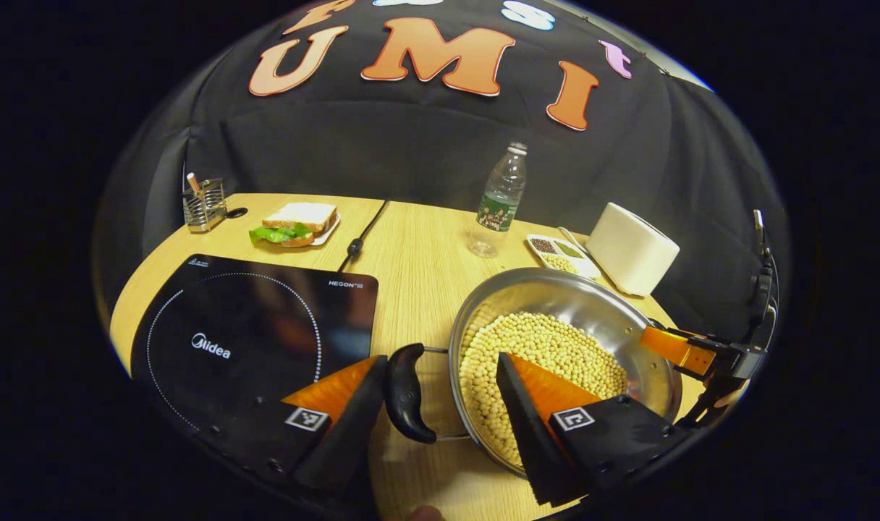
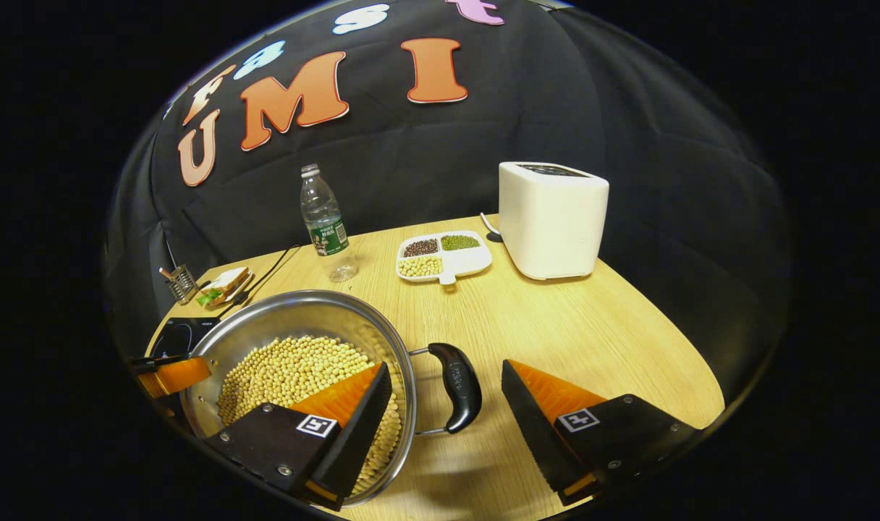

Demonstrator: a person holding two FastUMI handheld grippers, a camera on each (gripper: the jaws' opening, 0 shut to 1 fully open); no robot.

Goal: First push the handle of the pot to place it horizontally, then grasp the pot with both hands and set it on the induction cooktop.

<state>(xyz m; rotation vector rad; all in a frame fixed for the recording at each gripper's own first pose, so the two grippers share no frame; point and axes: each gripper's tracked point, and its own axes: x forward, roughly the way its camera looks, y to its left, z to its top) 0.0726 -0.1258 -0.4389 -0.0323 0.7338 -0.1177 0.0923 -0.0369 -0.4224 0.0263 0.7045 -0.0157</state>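
Note:
A steel pot full of pale soybeans sits on the wooden table, just right of the black induction cooktop. My left gripper is open and straddles the pot's black side handle, with one finger over the beans and the other outside the rim. In the right gripper view, the pot lies at the left and my right gripper is open around the opposite black handle, again with one finger above the beans. The right gripper shows past the pot's far rim. The cooktop peeks out behind the pot.
Behind the pot stand a clear water bottle, a white divided dish of beans and a white toaster-like box. A sandwich on a plate, a wire utensil holder and a black cable lie at the back left.

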